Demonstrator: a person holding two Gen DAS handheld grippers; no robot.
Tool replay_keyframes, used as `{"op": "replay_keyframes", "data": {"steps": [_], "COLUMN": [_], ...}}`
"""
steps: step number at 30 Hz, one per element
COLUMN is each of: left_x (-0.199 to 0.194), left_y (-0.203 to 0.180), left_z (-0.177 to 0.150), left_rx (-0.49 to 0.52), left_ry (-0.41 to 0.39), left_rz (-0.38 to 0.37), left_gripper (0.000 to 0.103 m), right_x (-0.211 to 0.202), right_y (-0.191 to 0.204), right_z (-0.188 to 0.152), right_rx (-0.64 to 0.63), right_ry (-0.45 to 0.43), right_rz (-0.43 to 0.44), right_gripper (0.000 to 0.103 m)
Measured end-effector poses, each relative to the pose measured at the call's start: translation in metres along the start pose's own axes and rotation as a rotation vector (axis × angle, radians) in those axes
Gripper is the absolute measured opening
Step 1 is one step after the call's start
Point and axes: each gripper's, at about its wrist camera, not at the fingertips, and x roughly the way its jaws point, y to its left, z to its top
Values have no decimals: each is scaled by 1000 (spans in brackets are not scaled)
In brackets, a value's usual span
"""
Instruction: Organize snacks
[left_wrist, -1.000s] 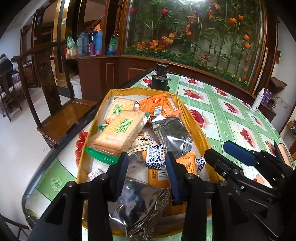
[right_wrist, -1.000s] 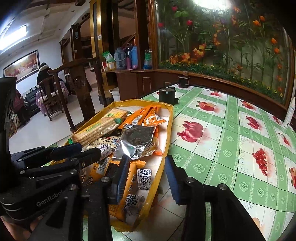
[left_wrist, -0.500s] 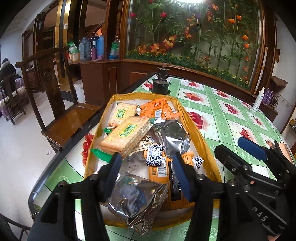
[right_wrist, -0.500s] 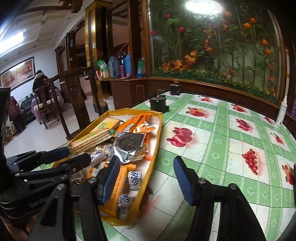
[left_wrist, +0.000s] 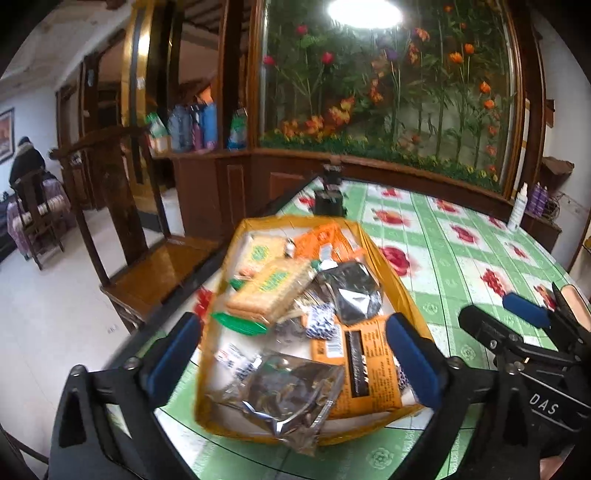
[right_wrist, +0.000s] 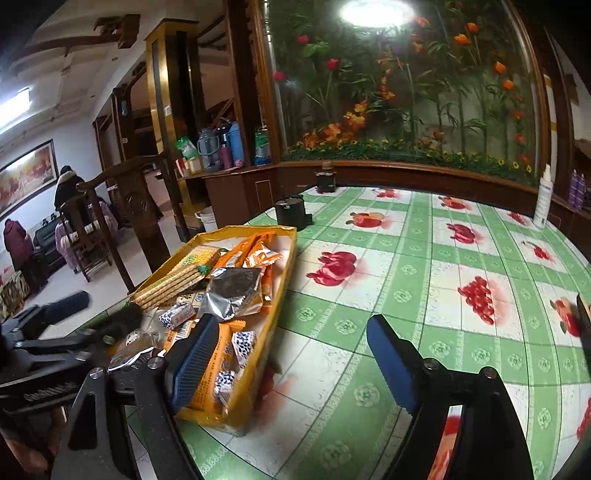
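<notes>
Snack tray (left_wrist: 400, 291) below both wide-spread, seemingly empty grippers (left_wrist: 291, 354)

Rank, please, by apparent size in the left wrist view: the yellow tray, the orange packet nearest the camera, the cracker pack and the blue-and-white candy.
1. yellow tray, holding the others
2. orange packet and cracker pack: about alike; the packet lies nearer the camera, so unranked
3. blue-and-white candy

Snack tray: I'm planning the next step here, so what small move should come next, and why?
Probably lower the left tongs onto the silver pouch. Both tongs have just been opening and hold nothing, and the pouch hangs over the near rim of the tray, nearest the left tongs.
</notes>
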Motion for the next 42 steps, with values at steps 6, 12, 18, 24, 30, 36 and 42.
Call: {"op": "replay_keyframes", "data": {"steps": [6, 12, 18, 24, 30, 36, 42], "left_x": [6, 19, 15, 24, 28, 30, 33], "left_y": [8, 15, 21, 34, 35, 30, 29], "left_z": [0, -7, -7, -11, -14, -17, -18], "left_rx": [29, 6, 4, -55, -2, 34, 44], "left_ry": [51, 129, 86, 143, 133, 129, 136], "left_rz": [-13, -14, 14, 78, 166, 181, 193], "left_gripper": [103, 103, 103, 103, 103, 103, 103], "right_x": [-6, -11, -18, -19, -22, -21, -18], "right_y": [5, 13, 13, 22, 33, 38, 38], "right_z": [-8, -15, -16, -15, -17, -18, -18], "right_rx": [-16, -50, -47, -97, -150, -178, -177], "right_ry": [12, 21, -13, -25, -40, -39, -25], "right_rz": [-23, -51, -73, -85, -94, -98, -104], "right_gripper": [92, 94, 99, 101, 102, 102, 102]}}
